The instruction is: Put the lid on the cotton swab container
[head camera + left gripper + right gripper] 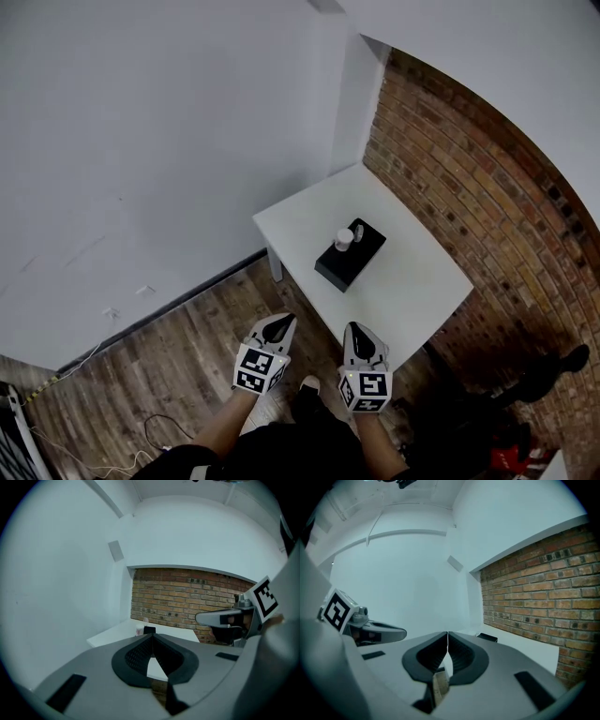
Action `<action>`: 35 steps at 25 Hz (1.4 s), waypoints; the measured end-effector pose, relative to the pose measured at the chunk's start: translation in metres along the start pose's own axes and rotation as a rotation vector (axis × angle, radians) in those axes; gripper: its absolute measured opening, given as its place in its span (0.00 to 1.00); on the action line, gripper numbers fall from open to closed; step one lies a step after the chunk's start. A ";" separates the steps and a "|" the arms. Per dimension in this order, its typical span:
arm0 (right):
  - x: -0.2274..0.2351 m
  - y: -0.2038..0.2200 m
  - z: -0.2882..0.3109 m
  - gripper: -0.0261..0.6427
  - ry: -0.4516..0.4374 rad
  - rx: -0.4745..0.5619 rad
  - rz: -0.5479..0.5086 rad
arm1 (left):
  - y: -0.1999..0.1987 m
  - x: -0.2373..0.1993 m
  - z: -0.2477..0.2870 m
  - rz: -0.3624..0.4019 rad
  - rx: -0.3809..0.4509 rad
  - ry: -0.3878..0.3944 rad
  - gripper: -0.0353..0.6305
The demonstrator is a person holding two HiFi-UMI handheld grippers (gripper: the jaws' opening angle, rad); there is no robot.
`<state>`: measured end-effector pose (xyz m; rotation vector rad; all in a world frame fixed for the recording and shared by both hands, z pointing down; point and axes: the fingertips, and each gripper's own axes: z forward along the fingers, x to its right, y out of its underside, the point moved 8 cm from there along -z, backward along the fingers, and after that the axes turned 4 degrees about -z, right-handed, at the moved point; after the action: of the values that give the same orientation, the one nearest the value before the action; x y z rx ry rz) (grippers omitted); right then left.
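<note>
Cotton swab container (344, 240) stood upright on a black box (350, 267), ahead of both grippers and well apart from them. The box lay on a white table (417, 281) set in a corner, with a brick wall (469, 187) beyond it to the grippers' right. The left gripper (280, 323) and the right gripper (362, 332) were held side by side over a wooden floor (178, 361), short of the table's near edge. Each had its jaws closed together with nothing between them.

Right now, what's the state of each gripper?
Left gripper: jaws closed, holding nothing.
Right gripper: jaws closed, holding nothing.
</note>
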<state>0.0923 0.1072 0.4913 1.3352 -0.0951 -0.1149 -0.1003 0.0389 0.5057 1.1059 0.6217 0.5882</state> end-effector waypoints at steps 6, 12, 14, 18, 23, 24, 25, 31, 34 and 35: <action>0.034 -0.008 0.040 0.07 -0.033 -0.003 -0.007 | -0.013 -0.010 0.050 -0.016 -0.007 -0.013 0.08; 0.066 -0.006 0.067 0.07 -0.053 -0.013 0.003 | -0.019 -0.009 0.083 -0.021 -0.018 -0.027 0.08; 0.072 -0.007 0.074 0.07 -0.054 -0.016 0.010 | -0.020 -0.013 0.088 -0.021 -0.025 -0.034 0.08; 0.080 -0.009 0.087 0.07 -0.059 -0.017 0.014 | -0.027 -0.023 0.101 -0.013 -0.027 -0.044 0.08; 0.090 -0.013 0.108 0.07 -0.045 -0.024 0.006 | -0.035 -0.037 0.126 -0.002 -0.024 -0.022 0.08; 0.091 -0.014 0.112 0.07 -0.040 -0.027 0.005 | -0.036 -0.041 0.132 -0.001 -0.025 -0.014 0.08; 0.093 -0.015 0.117 0.07 -0.035 -0.030 0.003 | -0.037 -0.044 0.138 0.000 -0.027 -0.004 0.08; 0.107 -0.021 0.155 0.07 0.000 -0.056 -0.009 | -0.046 -0.072 0.184 0.021 -0.030 0.063 0.08; 0.115 -0.023 0.175 0.07 0.023 -0.073 -0.010 | -0.050 -0.087 0.207 0.044 -0.039 0.093 0.08; 0.117 -0.024 0.182 0.07 0.031 -0.079 -0.008 | -0.052 -0.092 0.214 0.050 -0.044 0.102 0.08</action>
<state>0.1832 -0.0894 0.5104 1.2583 -0.0582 -0.1039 -0.0046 -0.1766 0.5403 1.0573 0.6678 0.7018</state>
